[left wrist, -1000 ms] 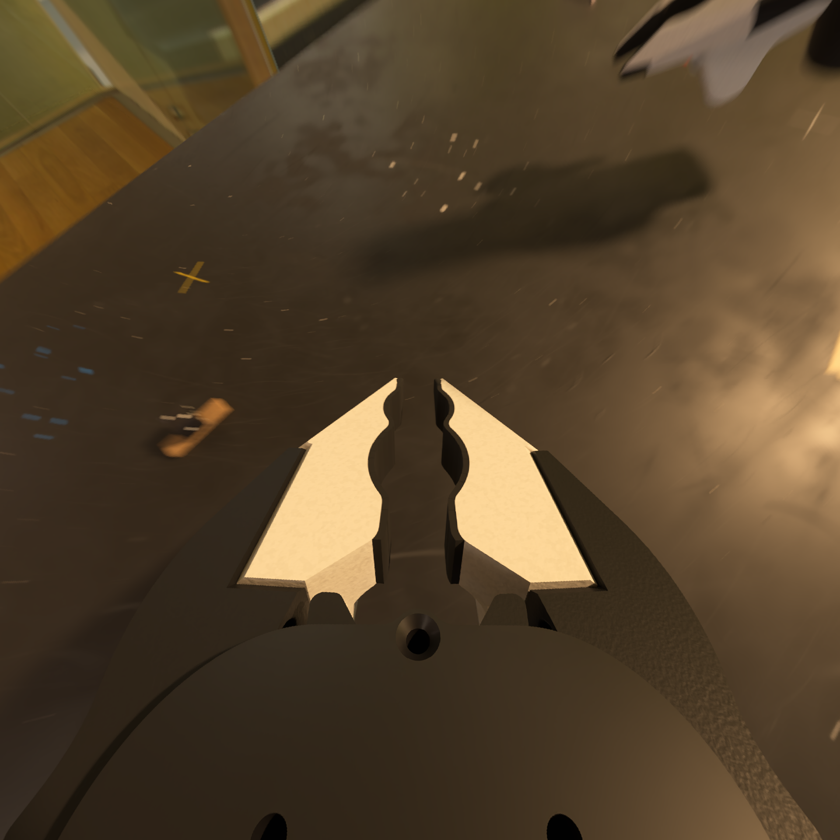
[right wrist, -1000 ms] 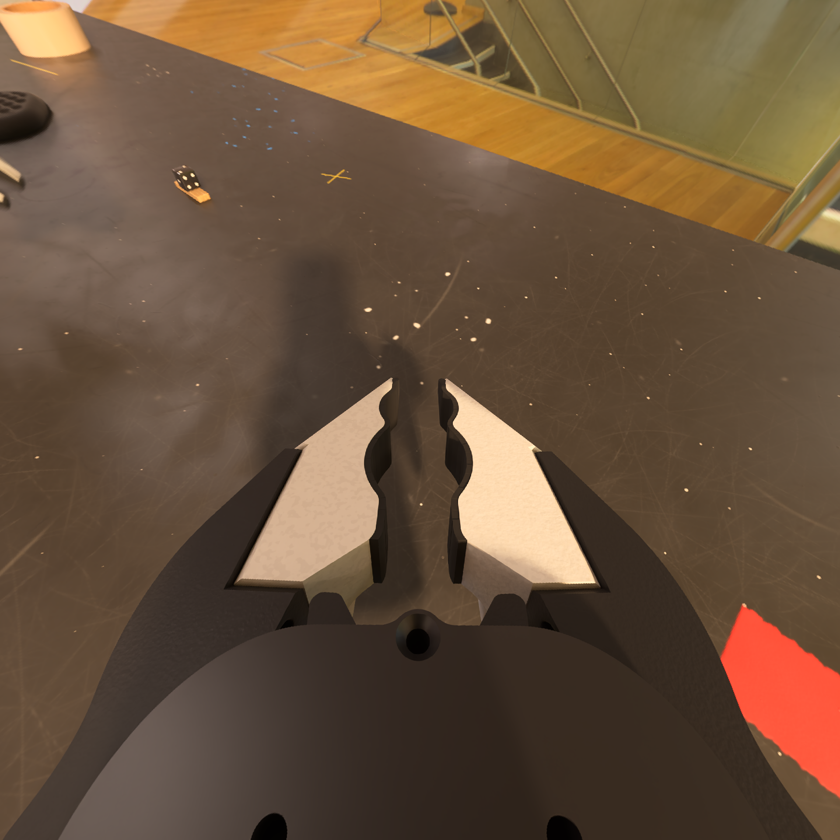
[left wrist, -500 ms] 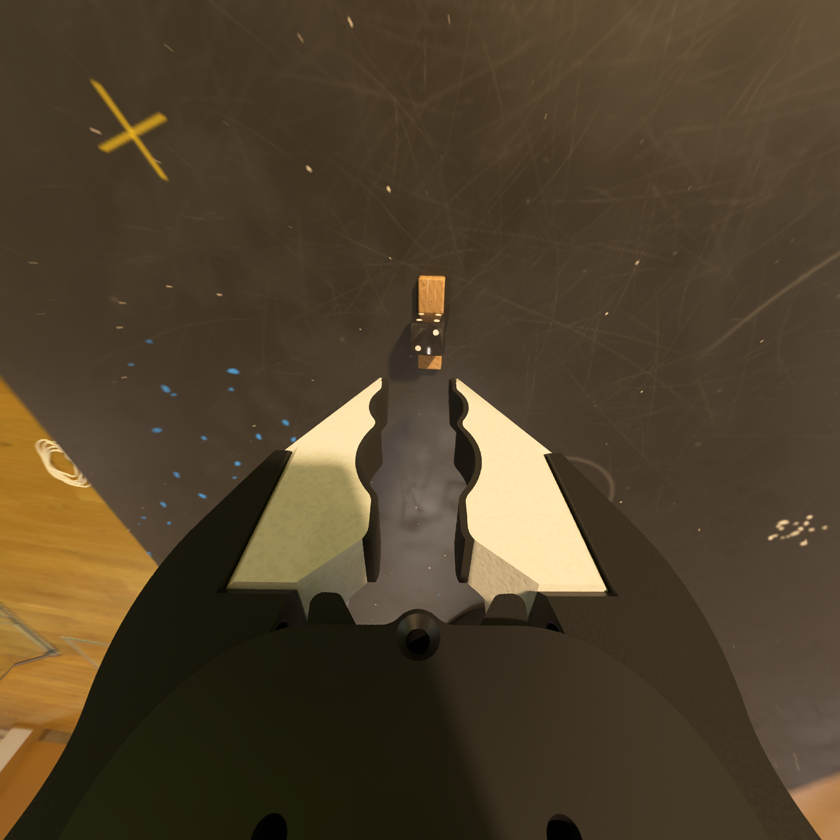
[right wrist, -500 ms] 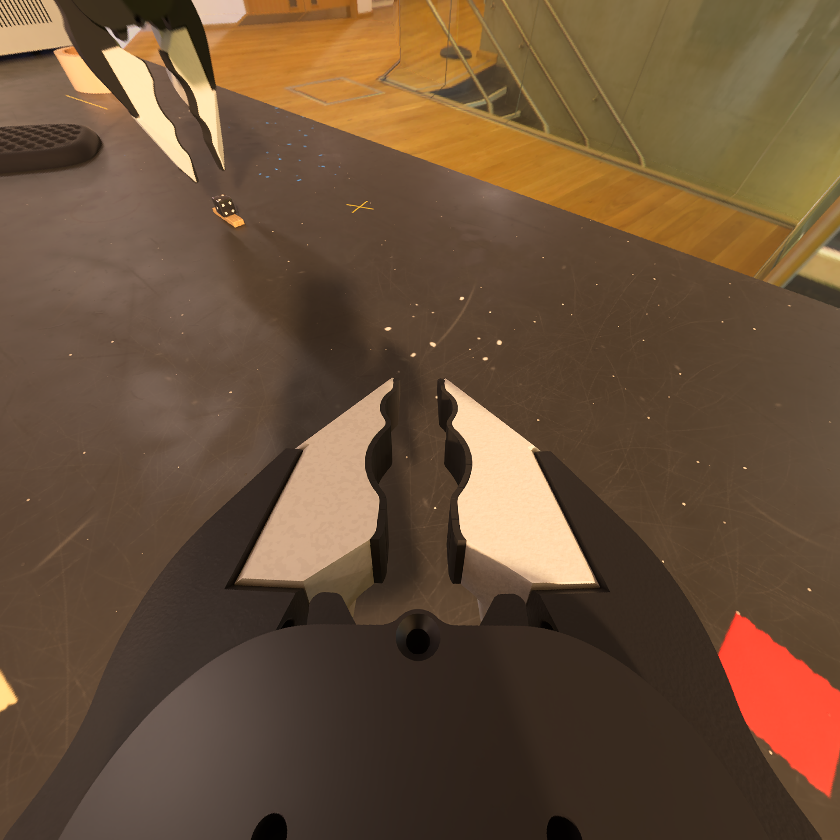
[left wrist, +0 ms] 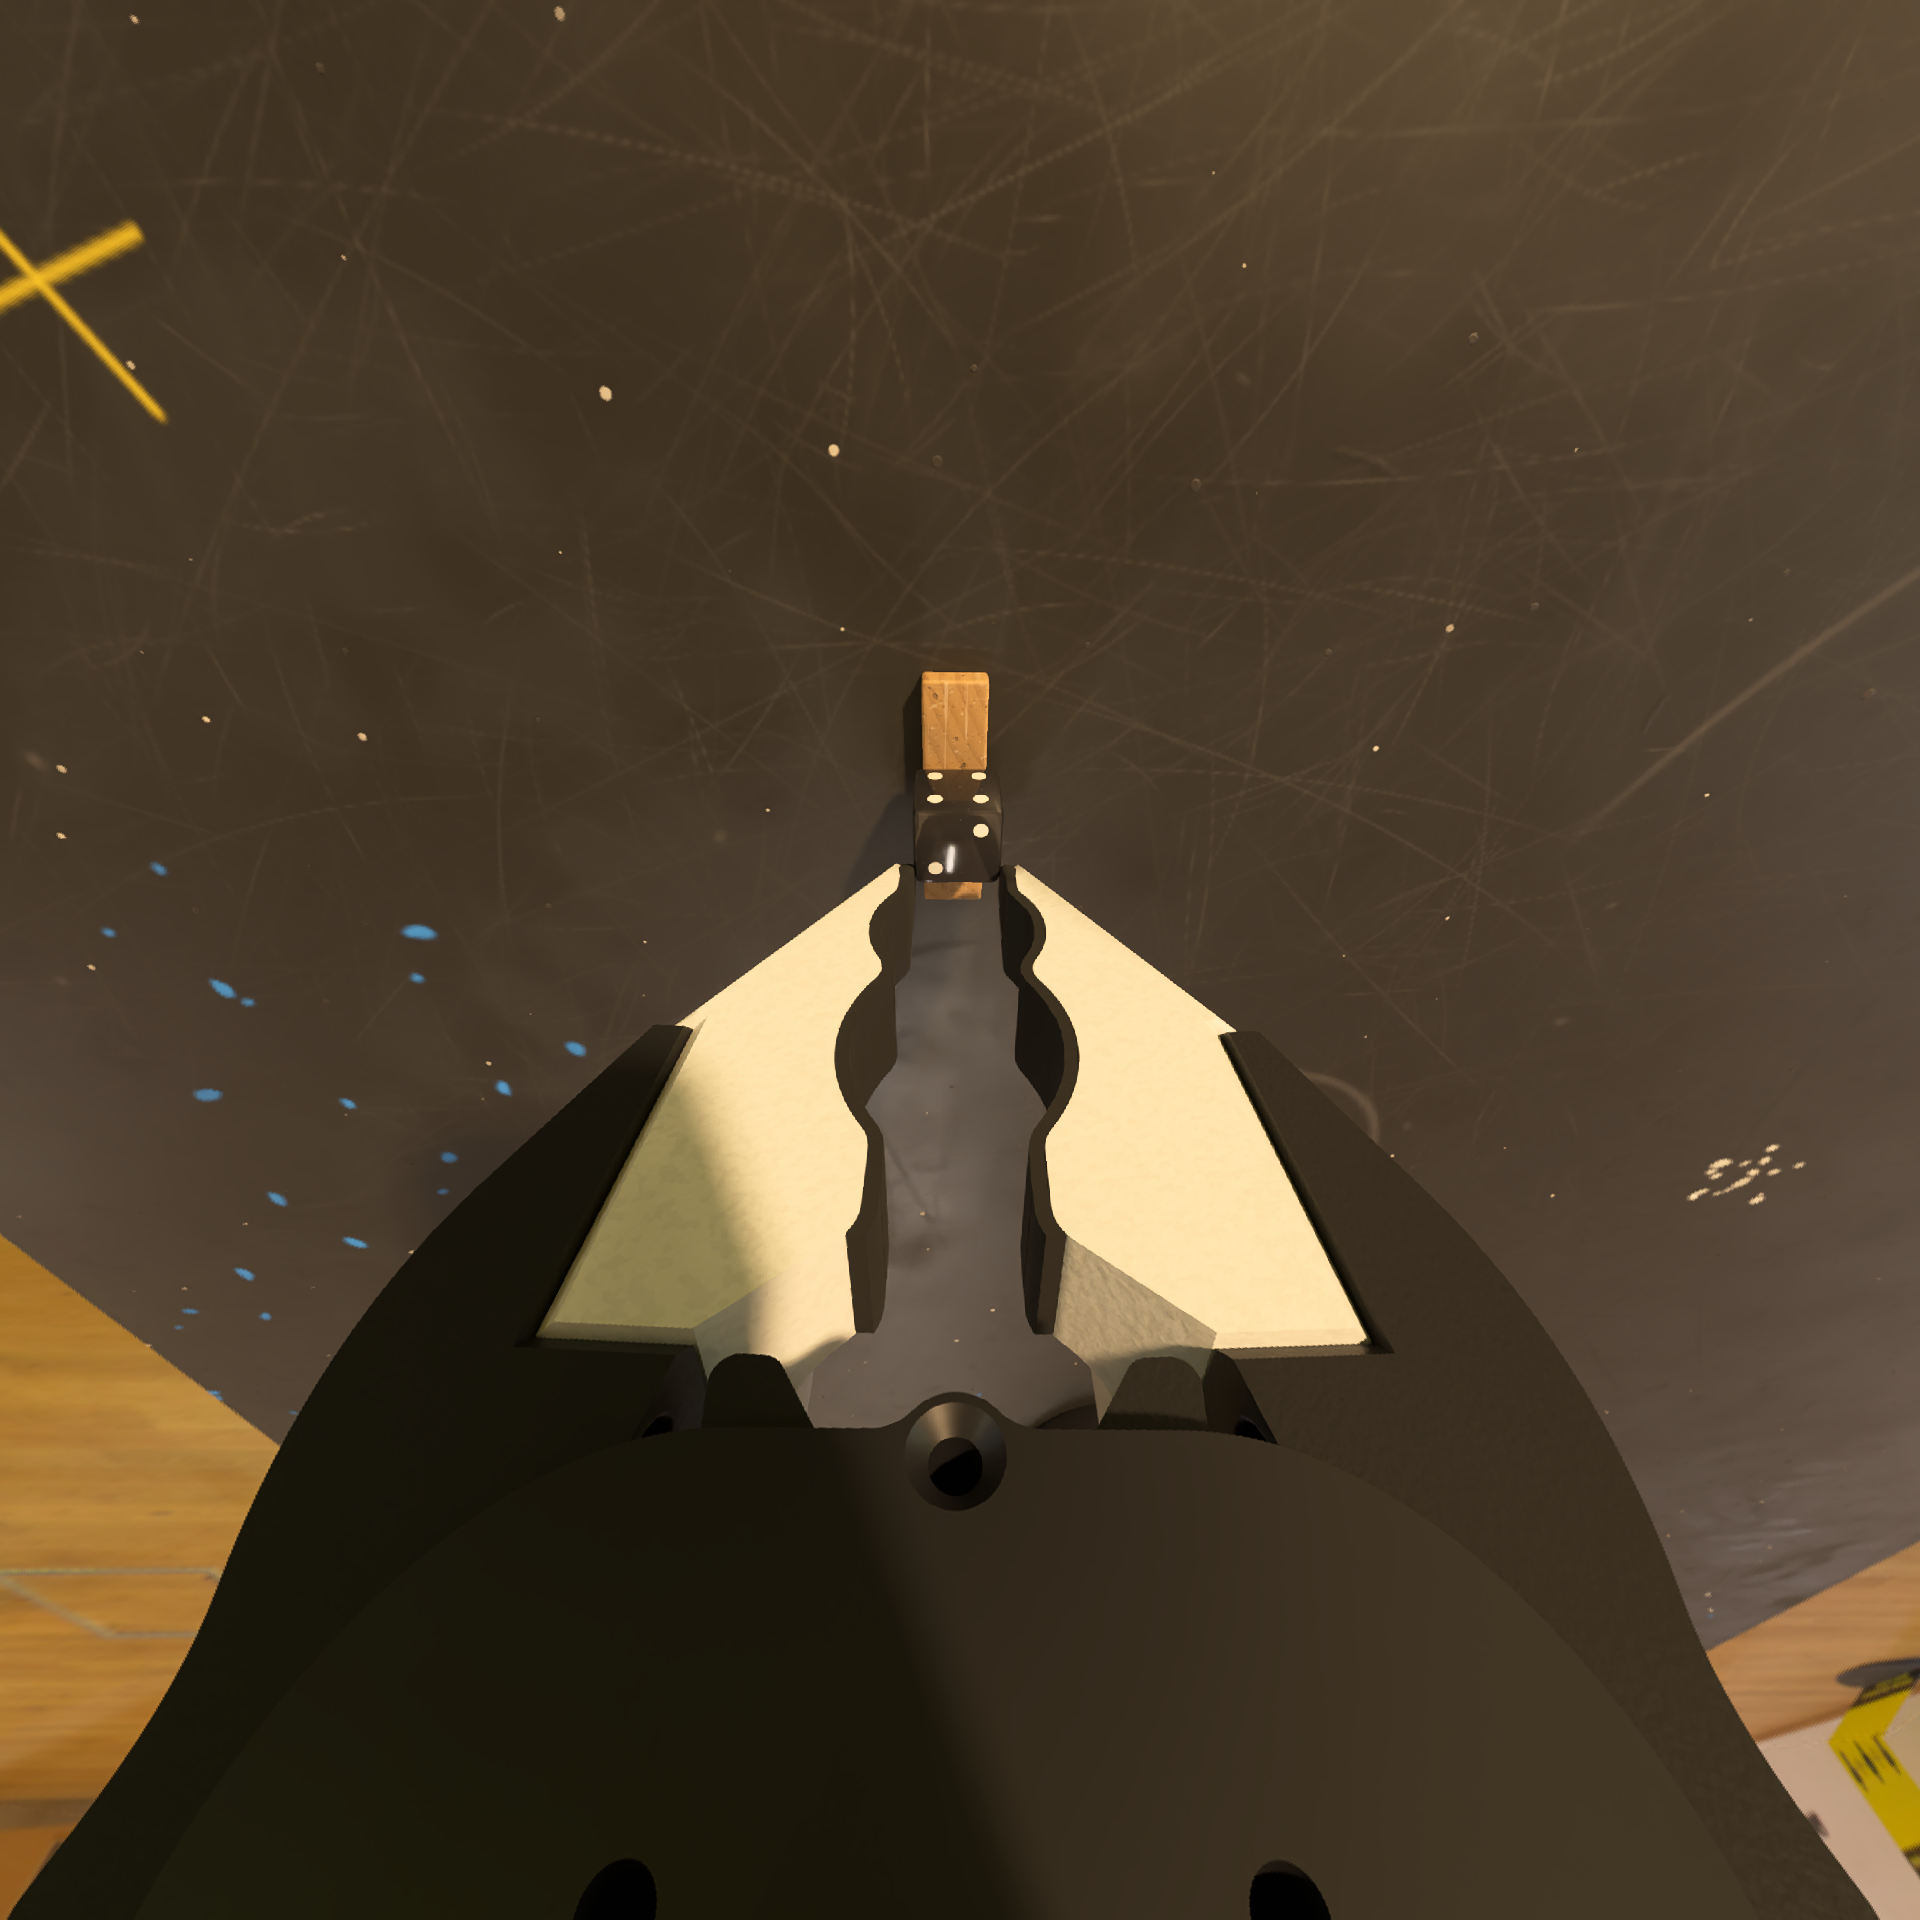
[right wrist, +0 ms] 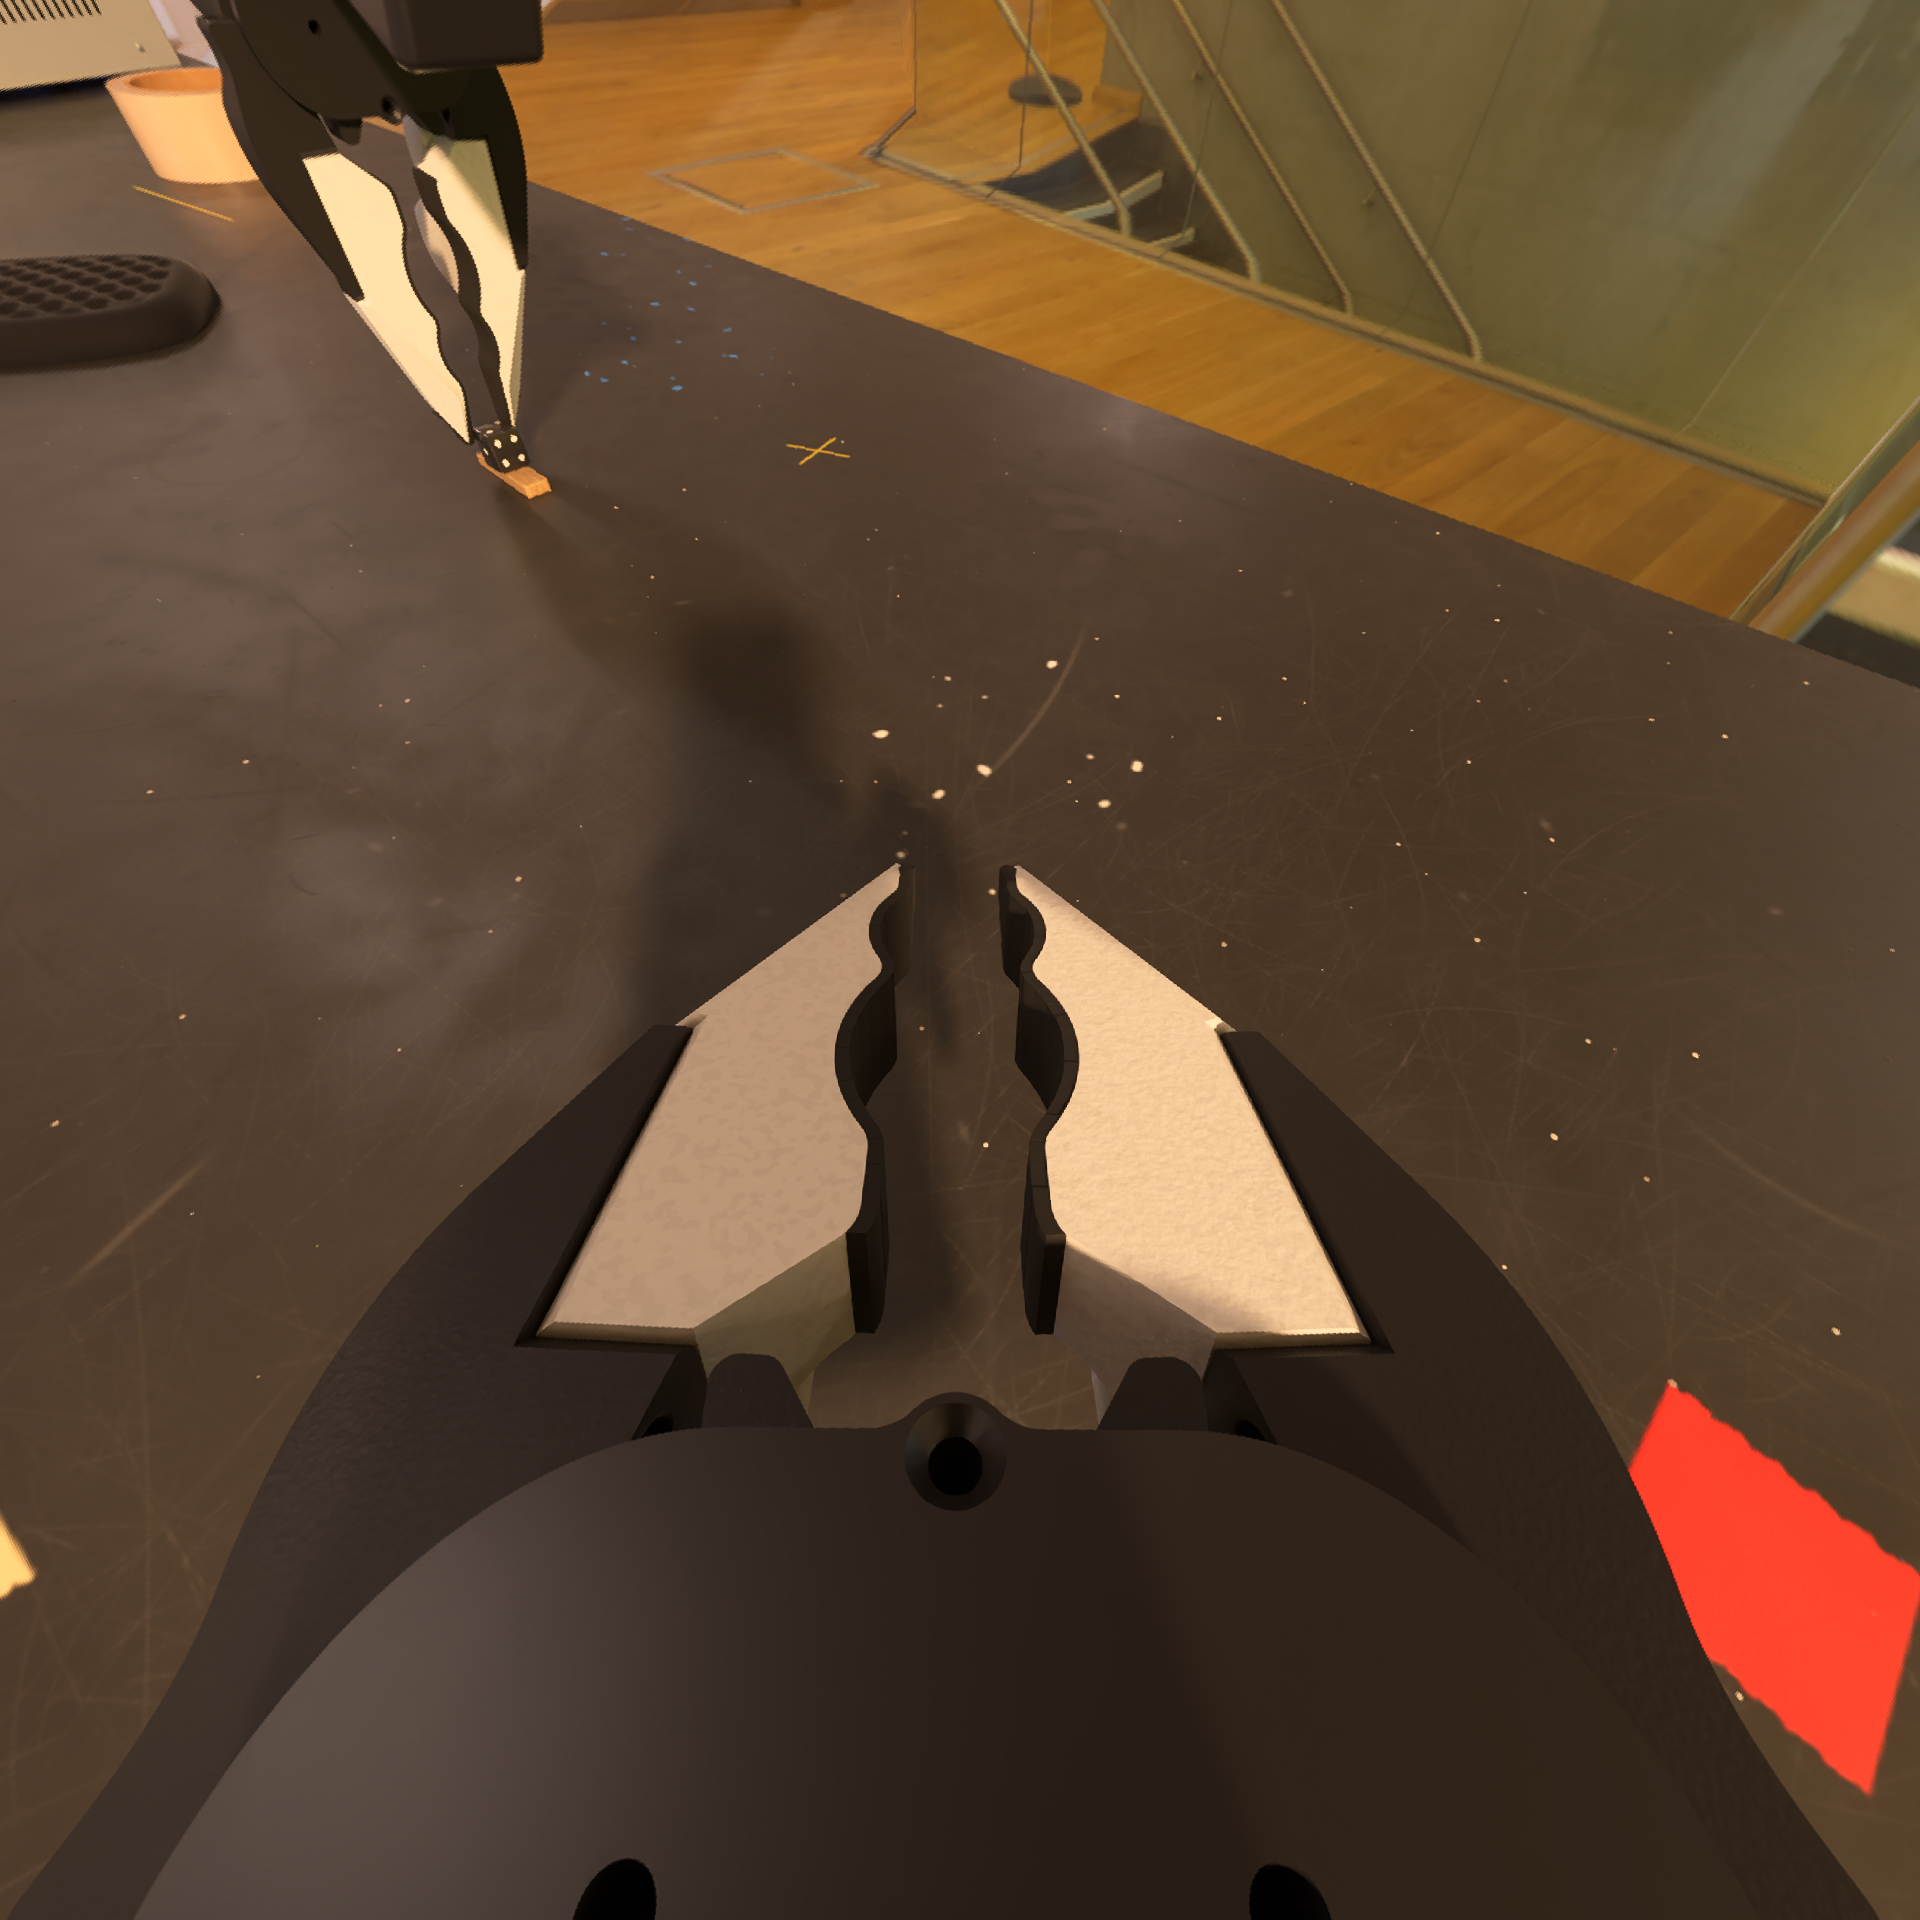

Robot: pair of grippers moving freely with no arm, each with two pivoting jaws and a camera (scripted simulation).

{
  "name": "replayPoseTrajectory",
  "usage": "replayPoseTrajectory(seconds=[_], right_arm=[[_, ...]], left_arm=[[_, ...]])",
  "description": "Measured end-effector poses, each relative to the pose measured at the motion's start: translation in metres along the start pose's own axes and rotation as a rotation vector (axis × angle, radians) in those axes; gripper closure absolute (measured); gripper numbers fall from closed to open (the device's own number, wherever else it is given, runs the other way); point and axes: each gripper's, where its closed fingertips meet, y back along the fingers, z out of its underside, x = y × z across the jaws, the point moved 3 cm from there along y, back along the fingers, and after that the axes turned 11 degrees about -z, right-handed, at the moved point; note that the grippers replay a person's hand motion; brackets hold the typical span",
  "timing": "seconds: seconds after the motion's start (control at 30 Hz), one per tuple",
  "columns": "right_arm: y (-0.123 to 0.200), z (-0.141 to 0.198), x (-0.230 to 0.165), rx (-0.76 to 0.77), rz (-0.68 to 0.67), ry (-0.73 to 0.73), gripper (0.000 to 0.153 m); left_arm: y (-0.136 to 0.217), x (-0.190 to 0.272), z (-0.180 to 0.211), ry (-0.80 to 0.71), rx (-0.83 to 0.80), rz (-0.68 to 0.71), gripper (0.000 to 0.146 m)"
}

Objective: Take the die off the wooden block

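A small black die (left wrist: 956,826) with white pips sits on the near end of a thin wooden block (left wrist: 954,719) that lies flat on the dark table. My left gripper (left wrist: 956,871) points steeply down at it, with its fingertips against the die's two sides at its near edge. The right wrist view shows the same from afar: the left gripper (right wrist: 494,421) comes down onto the die (right wrist: 505,447), which rests on the block (right wrist: 528,482). My right gripper (right wrist: 956,873) hovers low over bare table far from the die, jaws a little apart and empty.
A yellow cross mark (right wrist: 818,450) lies right of the block. A tape roll (right wrist: 182,125) and a dark perforated pad (right wrist: 94,301) sit at the far left. A red patch (right wrist: 1787,1590) lies at the right. The table edge (right wrist: 1143,416) runs diagonally, with wooden floor beyond.
My left gripper swung over to the die, opened wide, came down and narrowed its jaws onto the die's sides. My right gripper has hardly moved.
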Motion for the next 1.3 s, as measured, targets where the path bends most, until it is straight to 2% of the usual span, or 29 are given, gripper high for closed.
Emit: replayPoseTrajectory(seconds=[0.13,0.23,0.43,0.57,0.63,0.7,0.77,0.83,0.87,0.9,1.0,1.17,1.3], right_arm=[[-0.001,0.002,0.001,-0.008,0.003,-0.002,0.137],[-0.001,0.003,0.002,-0.014,0.007,-0.002,0.137],[-0.003,0.003,0.001,-0.021,0.005,0.005,0.137],[-0.002,0.003,0.002,-0.026,0.021,0.023,0.138],[-0.001,0.002,0.002,-0.022,0.023,0.026,0.138],[-0.001,0.001,0.001,-0.018,0.021,0.028,0.138],[0.0,0.0,0.0,-0.018,0.022,0.036,0.138],[0.0,-0.001,-0.003,-0.012,0.014,0.039,0.138],[-0.001,-0.001,-0.004,-0.012,0.006,0.038,0.138],[-0.001,-0.001,-0.006,-0.012,-0.002,0.038,0.138],[-0.003,-0.003,-0.012,-0.009,-0.02,0.052,0.138],[-0.006,-0.001,-0.018,-0.022,-0.031,0.067,0.138],[-0.008,0.003,-0.024,-0.028,-0.055,0.056,0.138]], left_arm=[[0.005,-0.003,-0.003,0.05,0.048,-0.036,0.13],[0.026,-0.008,-0.011,0.191,0.115,-0.102,0.13],[0.091,-0.016,-0.068,0.66,0.618,-0.205,0.13],[0.1,-0.009,-0.089,0.839,0.777,-0.332,0.13],[0.1,0.006,-0.101,0.891,0.845,-0.307,0.13],[0.1,0.028,-0.113,0.933,0.884,-0.217,0.13],[0.095,0.063,-0.128,0.943,0.879,-0.063,0.13],[0.084,0.109,-0.14,0.904,0.773,0.174,0.13],[0.077,0.128,-0.142,0.893,0.713,0.241,0.13],[0.069,0.141,-0.141,0.891,0.655,0.25,0.13],[0.053,0.161,-0.131,0.952,0.535,0.158,0.13],[0.039,0.173,-0.134,0.933,0.444,0.067,0.13],[0.032,0.169,-0.145,0.913,0.441,0.035,0.13]])
